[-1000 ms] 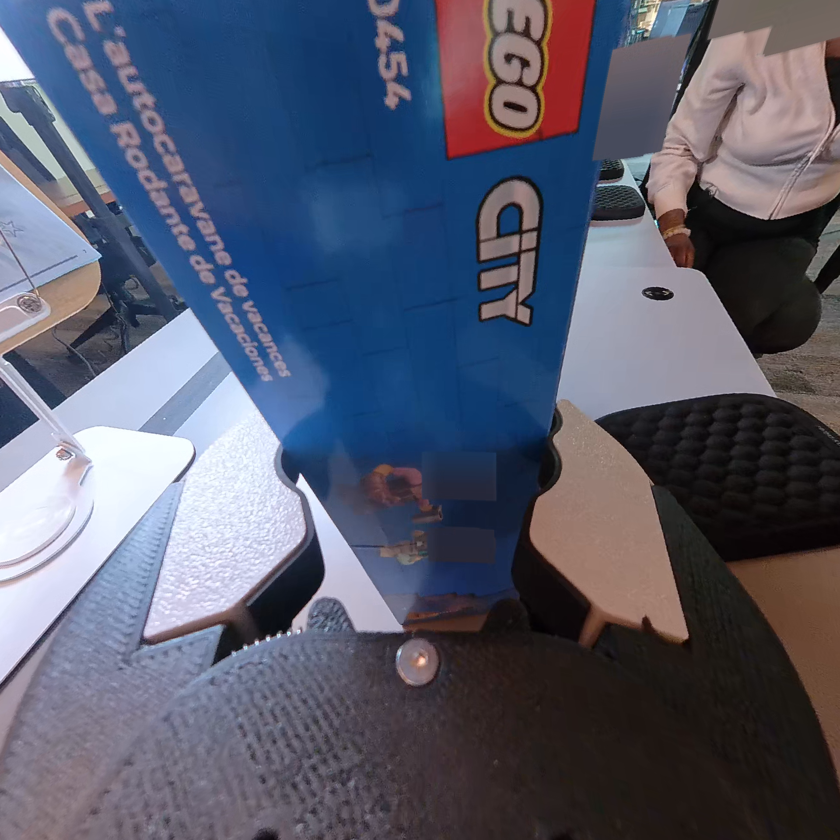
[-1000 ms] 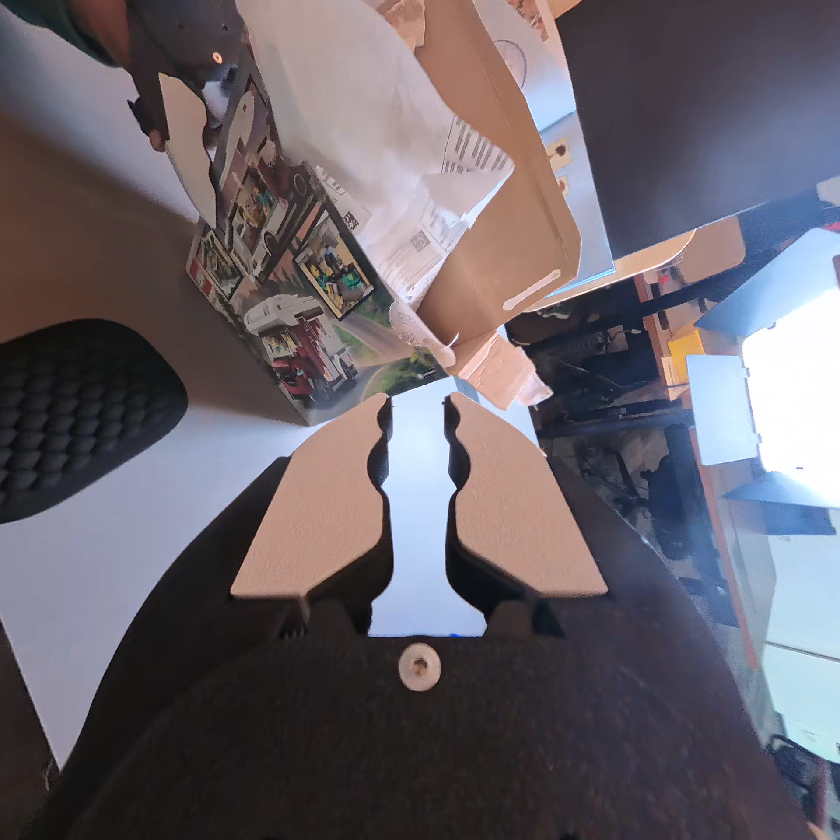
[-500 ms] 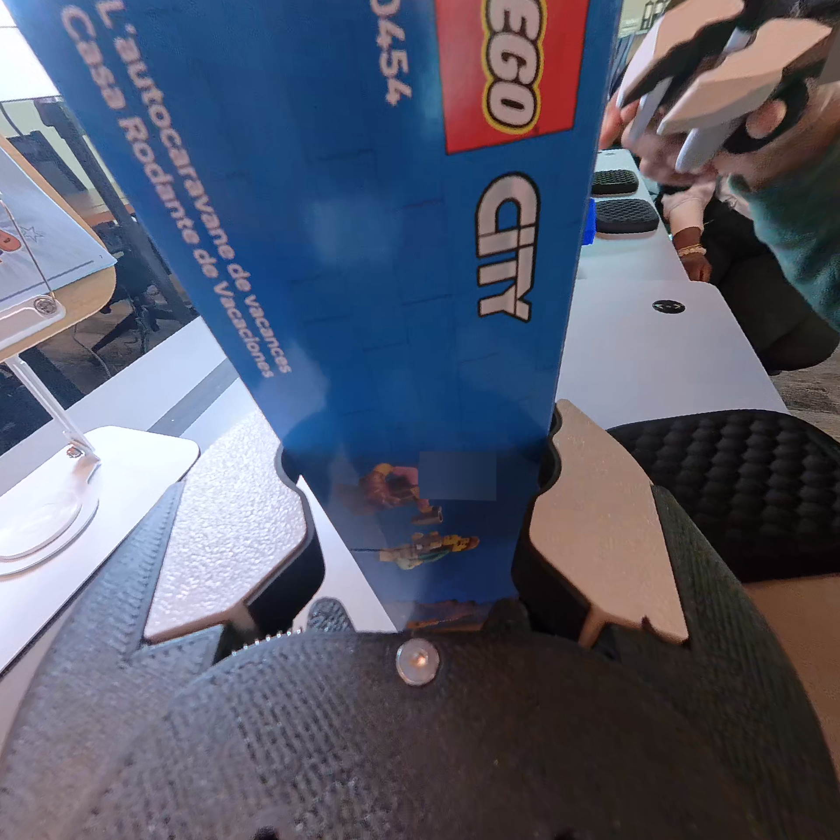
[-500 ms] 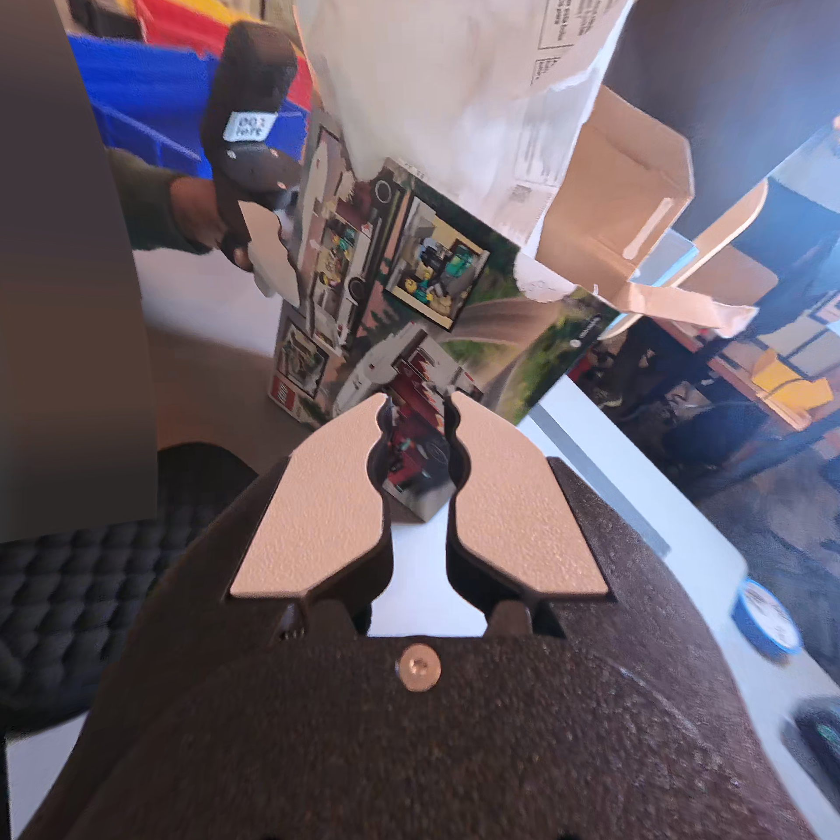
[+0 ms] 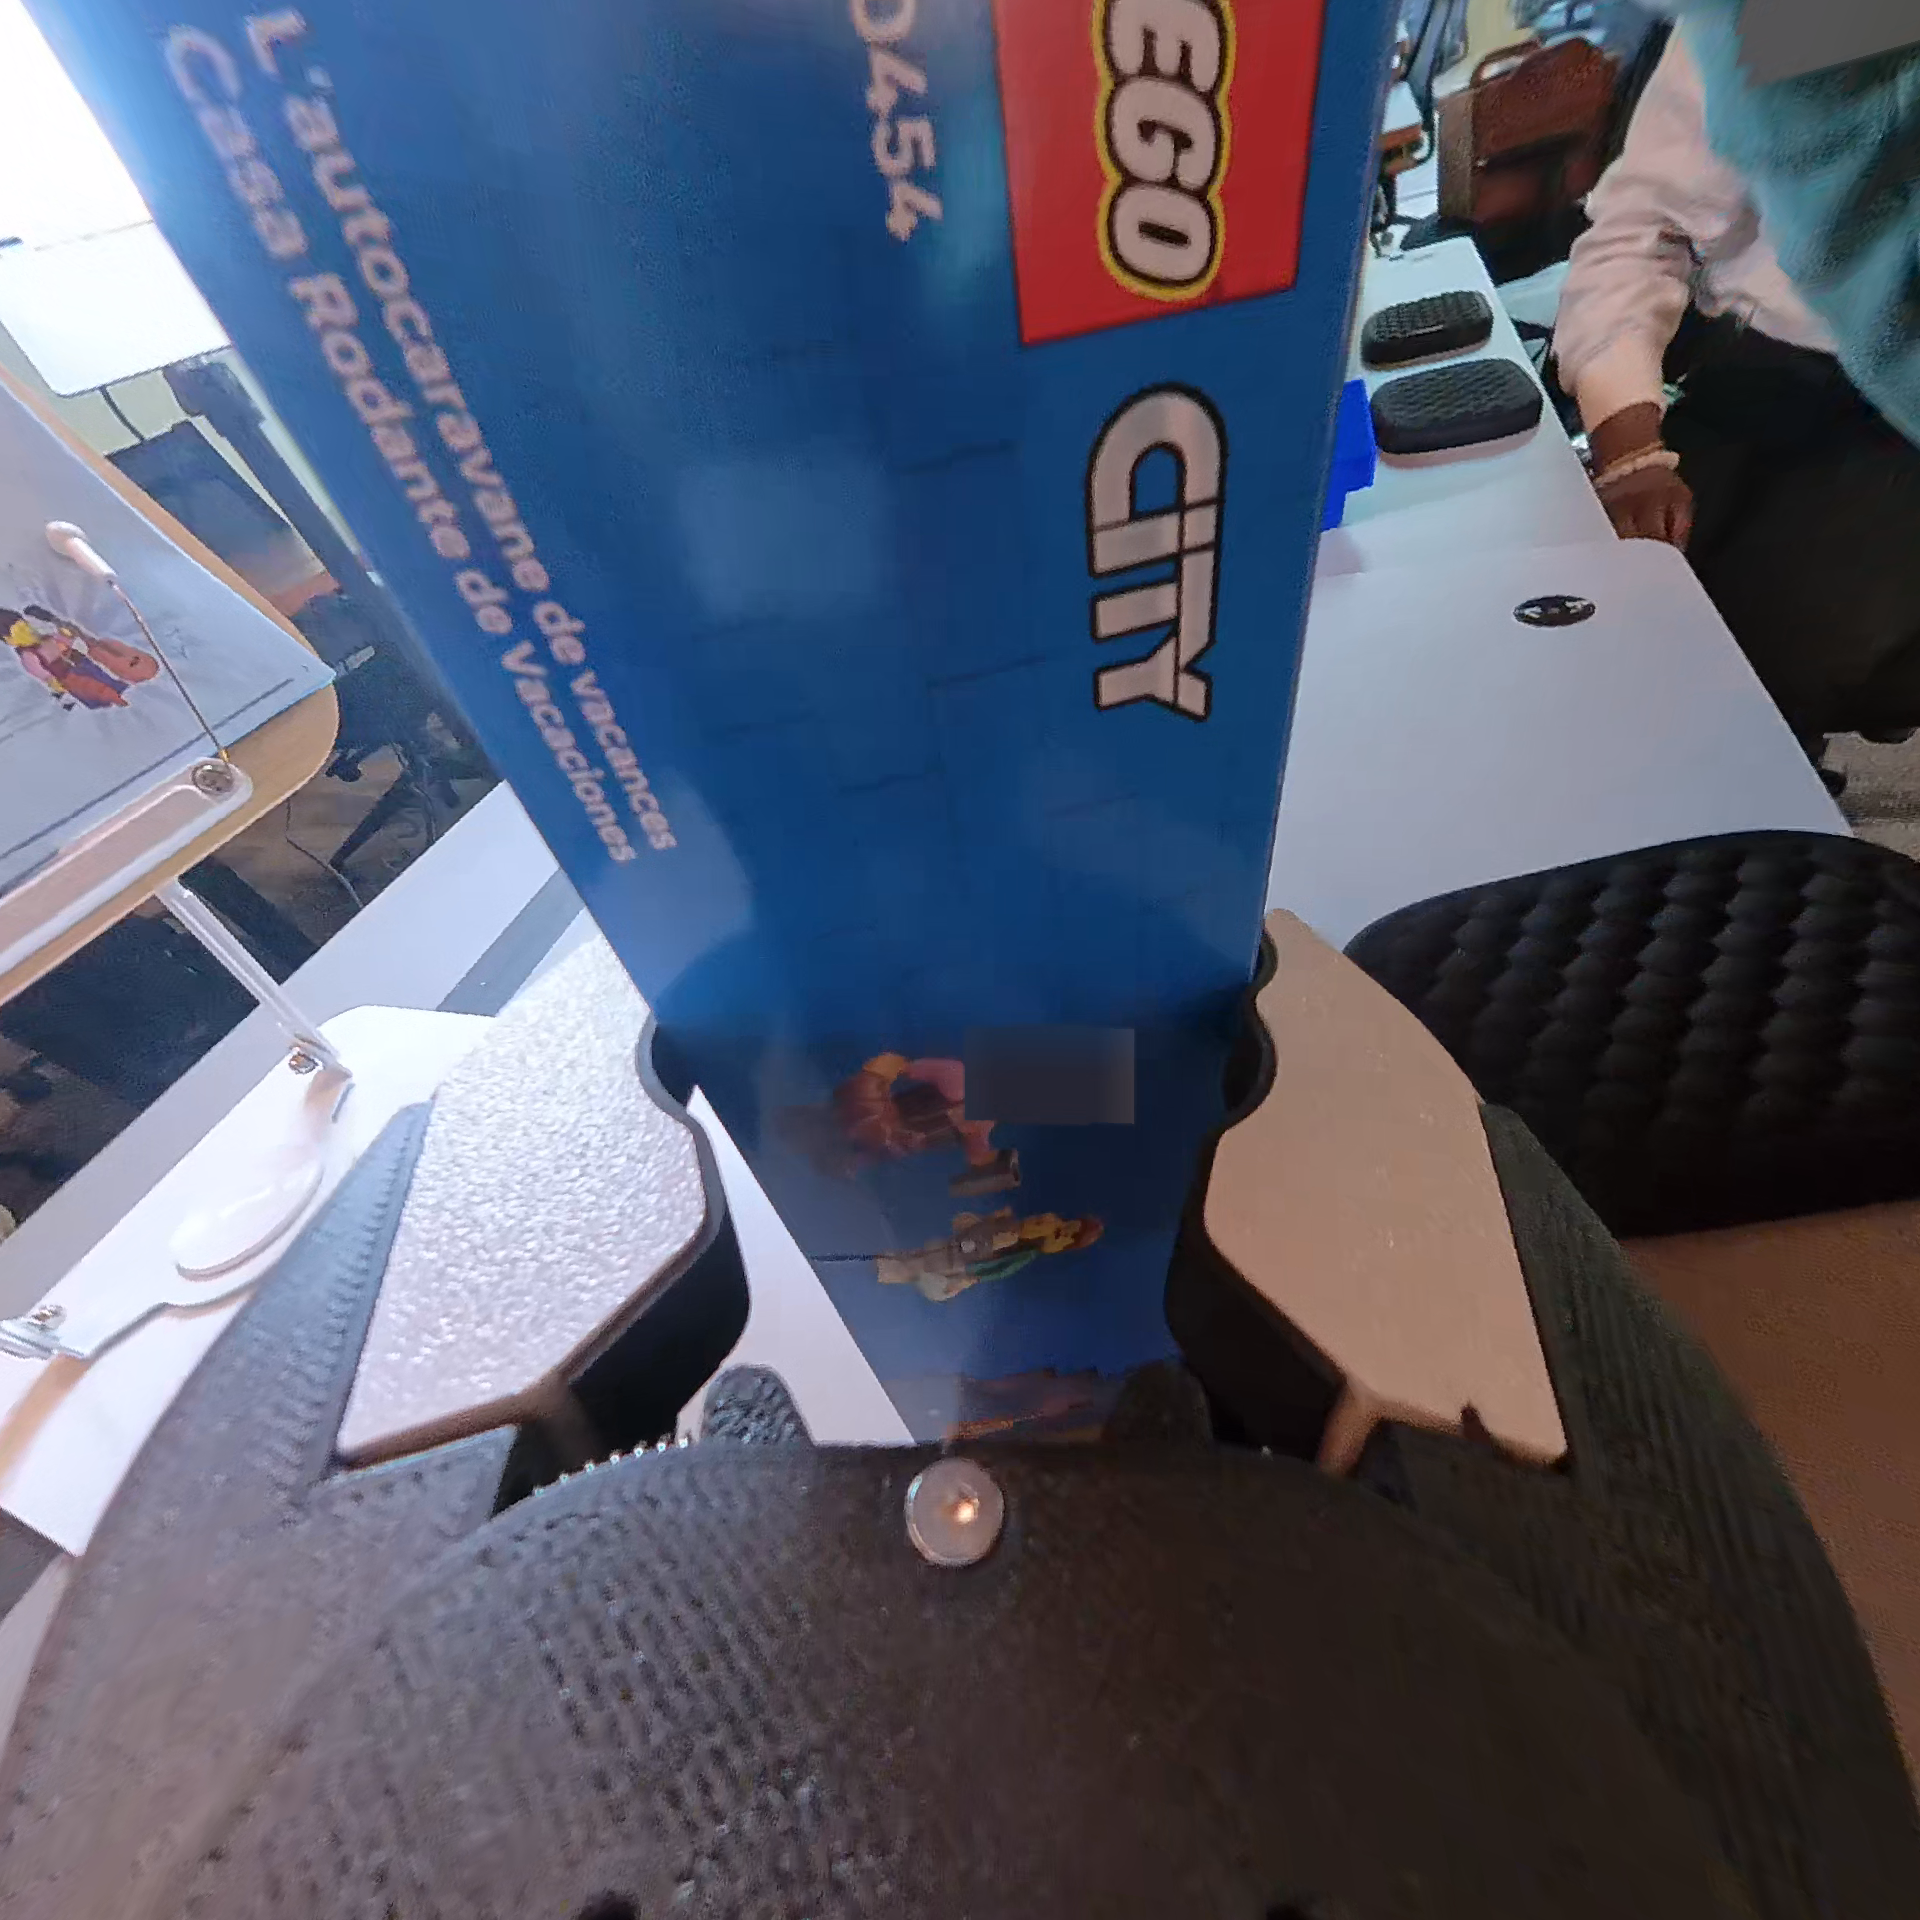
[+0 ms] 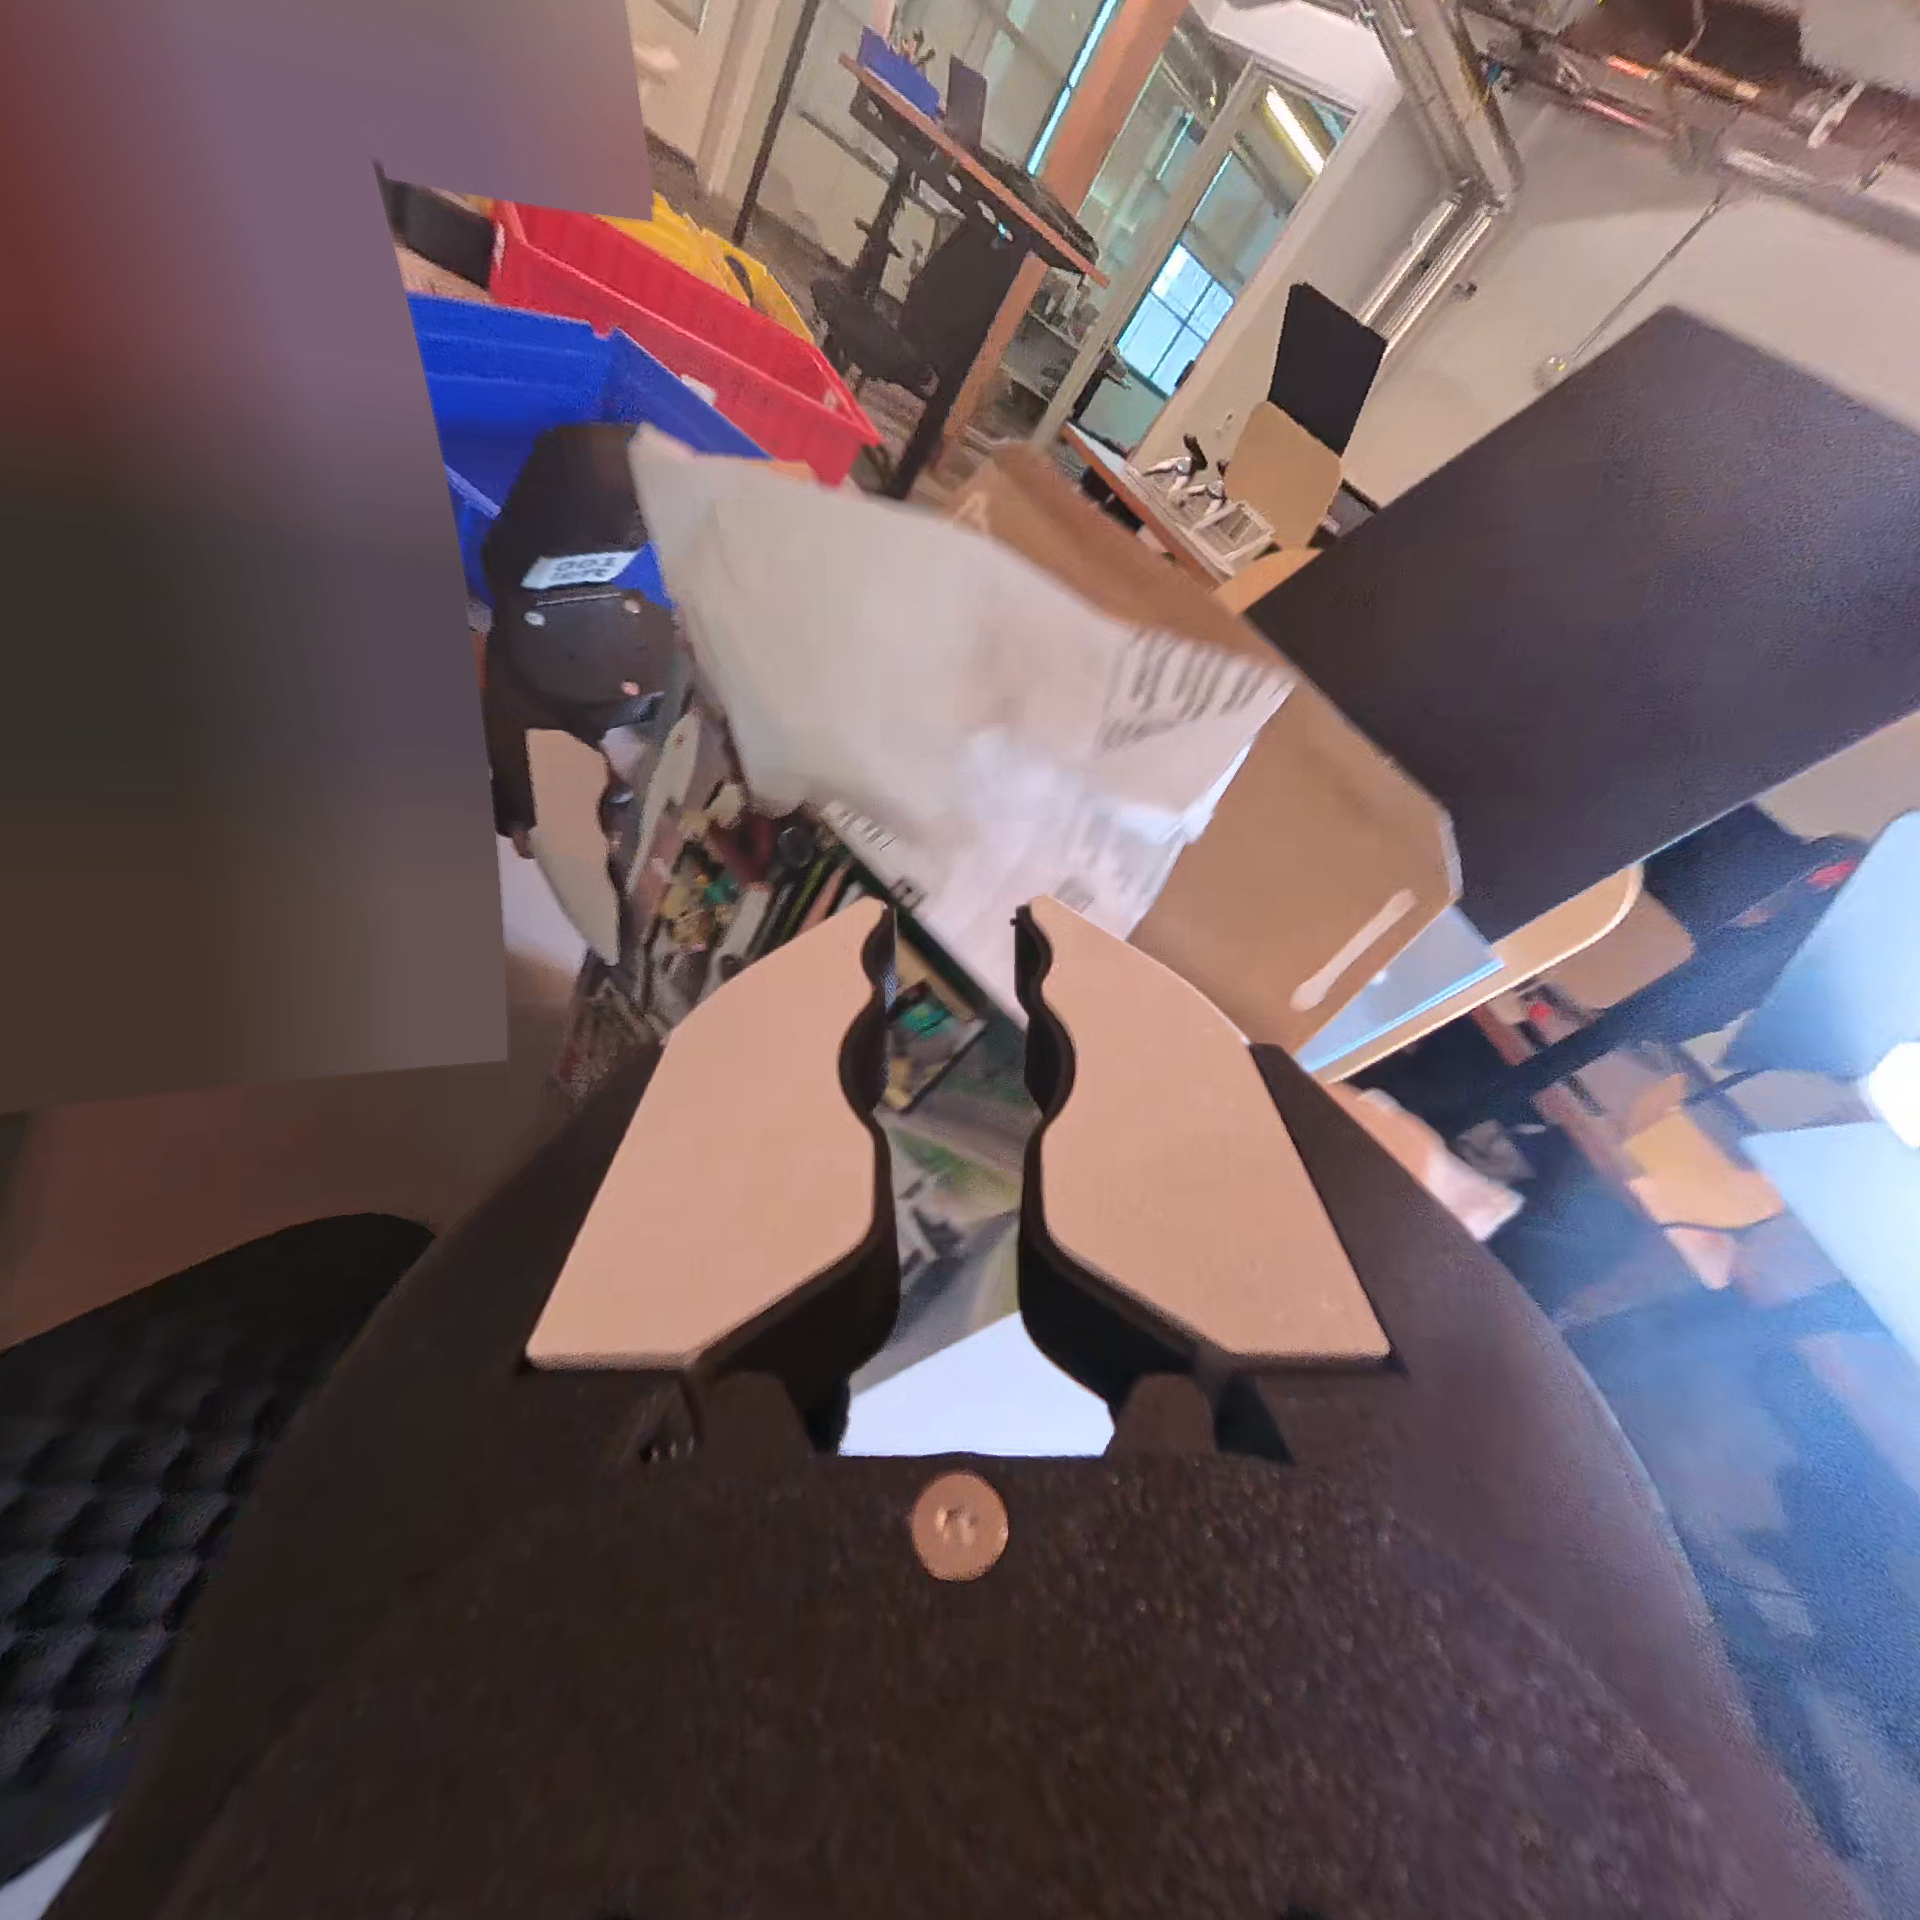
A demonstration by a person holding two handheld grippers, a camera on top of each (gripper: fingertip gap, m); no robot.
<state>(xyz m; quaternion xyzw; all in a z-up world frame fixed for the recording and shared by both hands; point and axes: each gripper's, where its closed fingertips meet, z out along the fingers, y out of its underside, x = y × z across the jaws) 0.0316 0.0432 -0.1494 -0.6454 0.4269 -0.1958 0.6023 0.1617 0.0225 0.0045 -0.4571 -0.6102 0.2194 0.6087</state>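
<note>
mostly the blue toy box (image 5: 831, 520) is cut off at the top edge, its long axis running up and away from the left gripper (image 5: 951, 997), whose wide-spread fingers press both its narrow sides above the white table (image 5: 1507, 727). the right gripper (image 6: 951, 925) hovers blurred before it, jaws slightly parted, gripping nothing.

blue toy box (image 5: 831, 520) bearing a red-and-yellow brand logo, white outlined wordmark, a number and two lines of white print, small white label (image 6: 578, 569) on the far gripper (image 6: 582, 665), printed white paper (image 6: 935, 707), blurred
</note>
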